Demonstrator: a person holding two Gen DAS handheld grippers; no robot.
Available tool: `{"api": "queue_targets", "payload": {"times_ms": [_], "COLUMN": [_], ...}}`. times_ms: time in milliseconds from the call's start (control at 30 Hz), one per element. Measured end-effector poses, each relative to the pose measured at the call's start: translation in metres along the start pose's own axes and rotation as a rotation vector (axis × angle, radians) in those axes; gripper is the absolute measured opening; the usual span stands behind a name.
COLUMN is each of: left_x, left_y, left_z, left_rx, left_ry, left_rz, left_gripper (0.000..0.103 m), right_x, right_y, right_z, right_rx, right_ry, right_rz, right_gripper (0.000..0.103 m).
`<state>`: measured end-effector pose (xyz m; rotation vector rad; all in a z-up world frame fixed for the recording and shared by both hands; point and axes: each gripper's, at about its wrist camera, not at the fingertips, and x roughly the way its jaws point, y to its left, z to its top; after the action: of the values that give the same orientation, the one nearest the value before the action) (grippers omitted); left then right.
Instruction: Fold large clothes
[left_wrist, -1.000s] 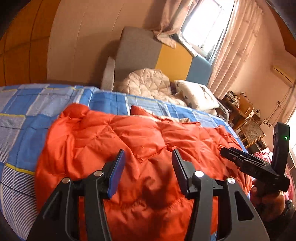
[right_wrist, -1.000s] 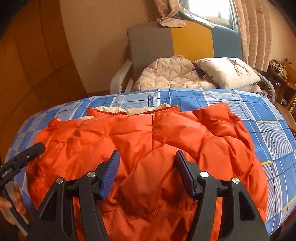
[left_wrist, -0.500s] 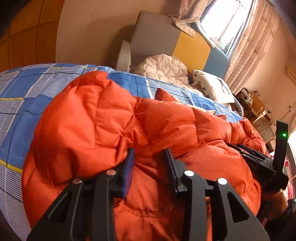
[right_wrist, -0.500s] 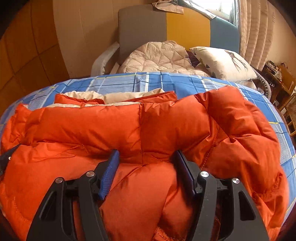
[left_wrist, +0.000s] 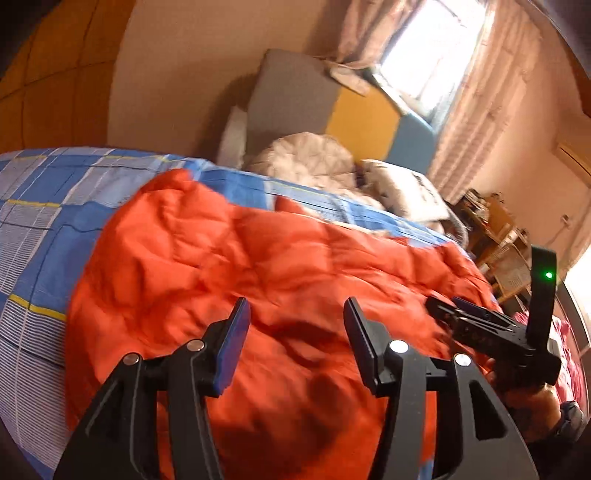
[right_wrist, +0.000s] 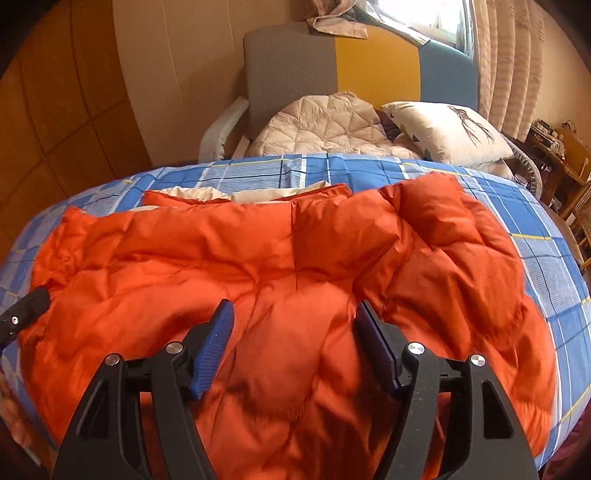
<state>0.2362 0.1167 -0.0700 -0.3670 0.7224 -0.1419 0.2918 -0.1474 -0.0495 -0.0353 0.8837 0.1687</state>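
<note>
Left wrist view: puffy quilted orange down jacket (left_wrist: 258, 280) spread flat on blue, white and yellow checked bedsheet (left_wrist: 40, 206), directly under and ahead of left claw (left_wrist: 295, 325). Jaws of that claw parted, just reopened, nothing pinched; orange fabric below the gap, blurred, contact not clear. Right claw (left_wrist: 439, 308) off to the right of it, over the jacket's right edge, held by a hand (left_wrist: 532, 402); green light glowing on its upright black bracket (left_wrist: 543, 291).

Right wrist view: same jacket (right_wrist: 258, 258) under and ahead of right claw (right_wrist: 293, 317), cream lining (right_wrist: 236, 194) showing at the far collar edge. Jaws spread, just widened further, blue pads (right_wrist: 214, 347) clear of the cloth on either side of a quilted bulge, nothing gripped. Tip of left claw (right_wrist: 26, 314) at far left, on the jacket's left edge. Beyond the bedsheet (right_wrist: 546, 280): cream quilted garment (right_wrist: 325, 125), white printed pillow (right_wrist: 447, 129), headboard of grey, yellow and blue panels (right_wrist: 332, 62), striped pink curtains (right_wrist: 513, 66) at far right.
</note>
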Motion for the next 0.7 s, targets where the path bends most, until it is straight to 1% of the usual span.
{"api": "queue_targets", "payload": {"times_ms": [100, 167, 233, 267, 300, 400, 433, 500, 600, 700], "left_x": [-0.003, -0.002, -0.002, -0.004, -0.007, -0.016, -0.020, -0.025, -0.033, -0.041], "left_y": [-0.018, -0.030, -0.034, -0.032, -0.030, -0.020, -0.017, -0.010, 0.003, 0.017], "left_z": [-0.007, -0.013, -0.016, -0.016, -0.018, -0.021, -0.024, -0.029, -0.036, -0.040], "left_rx": [0.040, 0.072, 0.083, 0.074, 0.066, 0.049, 0.051, 0.045, 0.026, 0.003], "left_ry": [0.006, 0.019, 0.023, 0.019, 0.016, 0.004, 0.000, -0.002, -0.008, -0.024], "left_rz": [-0.028, -0.025, -0.008, -0.017, -0.011, -0.004, 0.010, 0.010, 0.023, 0.035], "left_gripper": [0.052, 0.052, 0.052, 0.052, 0.052, 0.052, 0.052, 0.053, 0.053, 0.053], "right_x": [-0.019, -0.030, -0.045, -0.052, -0.056, -0.073, -0.074, -0.082, -0.085, -0.079], "right_y": [-0.003, -0.005, -0.013, -0.021, -0.027, -0.060, -0.069, -0.093, -0.118, -0.134], "right_z": [-0.012, -0.019, -0.027, -0.031, -0.035, -0.056, -0.061, -0.078, -0.100, -0.113], "right_rx": [0.013, 0.010, 0.025, 0.048, 0.069, 0.166, 0.193, 0.277, 0.363, 0.422], "right_ry": [-0.023, -0.035, -0.058, -0.063, -0.065, -0.068, -0.066, -0.059, -0.048, -0.020], "right_rz": [0.019, 0.020, 0.025, 0.028, 0.031, 0.051, 0.051, 0.073, 0.069, 0.050], "right_gripper": [0.068, 0.068, 0.069, 0.071, 0.075, 0.075, 0.076, 0.076, 0.076, 0.076]}}
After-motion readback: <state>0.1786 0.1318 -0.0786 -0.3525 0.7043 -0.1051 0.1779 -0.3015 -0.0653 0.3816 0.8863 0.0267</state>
